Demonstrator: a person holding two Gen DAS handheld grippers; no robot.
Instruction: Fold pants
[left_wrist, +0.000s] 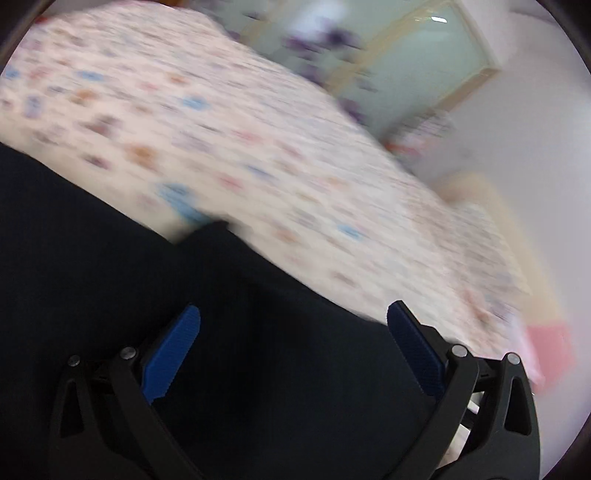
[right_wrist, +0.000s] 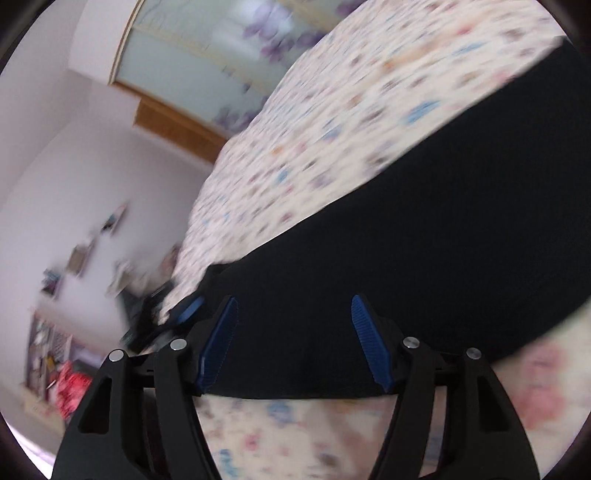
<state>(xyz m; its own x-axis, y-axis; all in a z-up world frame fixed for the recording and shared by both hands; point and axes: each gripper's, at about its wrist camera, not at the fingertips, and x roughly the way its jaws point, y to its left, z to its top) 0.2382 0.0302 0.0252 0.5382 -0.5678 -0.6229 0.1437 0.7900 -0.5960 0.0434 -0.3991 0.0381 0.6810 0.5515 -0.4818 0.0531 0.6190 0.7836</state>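
Note:
The dark navy pants (left_wrist: 110, 280) lie flat on a bed with a floral sheet (left_wrist: 221, 122). My left gripper (left_wrist: 293, 314) is open, its blue pads wide apart just above the pants' edge. In the right wrist view the pants (right_wrist: 424, 266) stretch to the upper right. My right gripper (right_wrist: 293, 306) is open over the pants' near end, with nothing between its pads. The other gripper's blue pad (right_wrist: 188, 308) shows at the pants' left corner. Both views are blurred by motion.
The floral sheet (right_wrist: 351, 110) covers the bed. A wardrobe with frosted floral doors (right_wrist: 207, 55) stands beyond it. A white wall (left_wrist: 517, 155) and a pink item (left_wrist: 546, 343) are at the right. Cluttered shelves (right_wrist: 55, 350) are at the left.

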